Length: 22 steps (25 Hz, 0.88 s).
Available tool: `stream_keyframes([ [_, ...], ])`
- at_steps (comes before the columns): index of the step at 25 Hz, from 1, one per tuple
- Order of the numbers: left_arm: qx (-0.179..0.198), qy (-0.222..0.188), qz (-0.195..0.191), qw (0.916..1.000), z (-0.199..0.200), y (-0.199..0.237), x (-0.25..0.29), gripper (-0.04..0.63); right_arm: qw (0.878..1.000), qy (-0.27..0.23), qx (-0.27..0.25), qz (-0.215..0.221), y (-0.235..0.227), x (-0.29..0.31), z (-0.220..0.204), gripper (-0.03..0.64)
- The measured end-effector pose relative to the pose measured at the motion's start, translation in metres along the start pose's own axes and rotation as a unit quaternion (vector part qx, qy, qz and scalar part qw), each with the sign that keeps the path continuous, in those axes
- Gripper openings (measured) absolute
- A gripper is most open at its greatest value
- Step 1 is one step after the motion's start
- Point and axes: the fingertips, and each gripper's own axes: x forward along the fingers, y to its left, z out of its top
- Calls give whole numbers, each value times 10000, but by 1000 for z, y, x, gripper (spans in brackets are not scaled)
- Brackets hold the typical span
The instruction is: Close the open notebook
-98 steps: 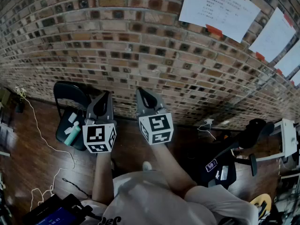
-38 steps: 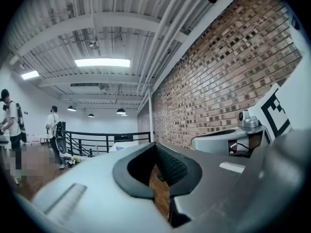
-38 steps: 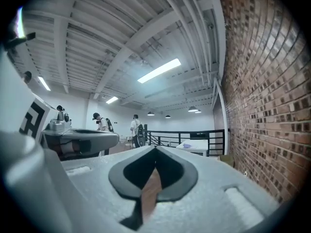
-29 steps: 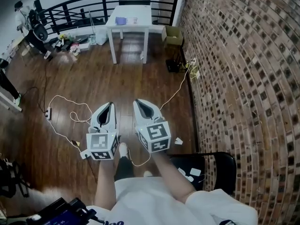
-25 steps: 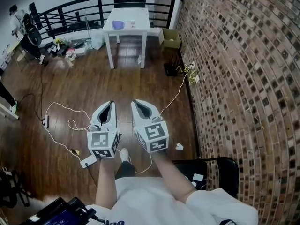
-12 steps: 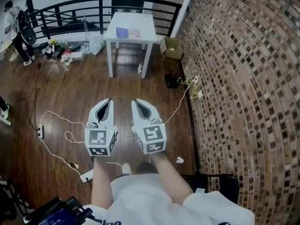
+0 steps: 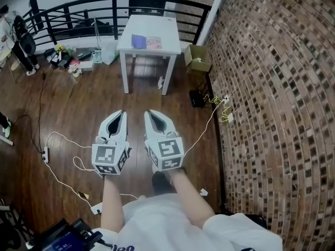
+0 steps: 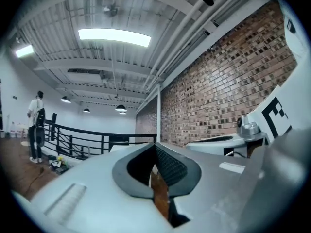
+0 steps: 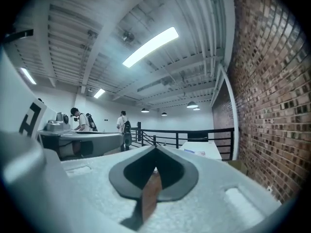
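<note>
Head view: left tool (image 7: 121,113) and right tool (image 7: 149,113), closed and empty, point toward the notebook (image 7: 148,42) on the far table (image 7: 157,27), the right better aligned.

left gripper (image 7: 121,113) and right gripper (image 7: 148,113) side by side over the wood floor (image 7: 78,103); white table (image 7: 167,27) well ahead, flat purple-and-pink thing (image 7: 145,42) near its middle; brick wall (image 7: 272,88) on the right

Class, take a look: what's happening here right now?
A person holds a tool in each hand, the left tool and the right tool, both shut and empty, over the wooden floor. The white table by the railing lies ahead, out of reach, with what looks like the notebook on it, untouched.
</note>
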Motion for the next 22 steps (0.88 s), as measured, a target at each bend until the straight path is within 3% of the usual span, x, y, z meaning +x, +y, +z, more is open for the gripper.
stream_keyframes([
  [2,62,-68,-396,9992,7,2,44,6,9999,-130,-57,33,-21,37,13,-14],
  [4,224,-85,-549,9982,13,4,89,8,9994,-313,-97,54,-48,71,31,-14],
  [6,327,-125,-440,9984,18,10,130,9,9988,-472,-83,51,-79,102,46,-15],
  [9,162,-25,-192,9997,19,21,183,9,9982,-598,-51,50,-126,137,58,-15],
  [14,209,180,264,9993,7,57,239,11,9991,-362,19,204,-168,194,40,-15],
  [17,10,193,360,9992,0,86,269,9,9992,-183,115,324,-181,231,27,-15],
  [20,-563,136,91,9983,-5,117,309,9,9969,-139,-276,717,-184,276,21,-15],
  [22,-782,92,-50,9969,-8,142,341,9,9971,-120,-270,705,-195,313,18,-12],
])
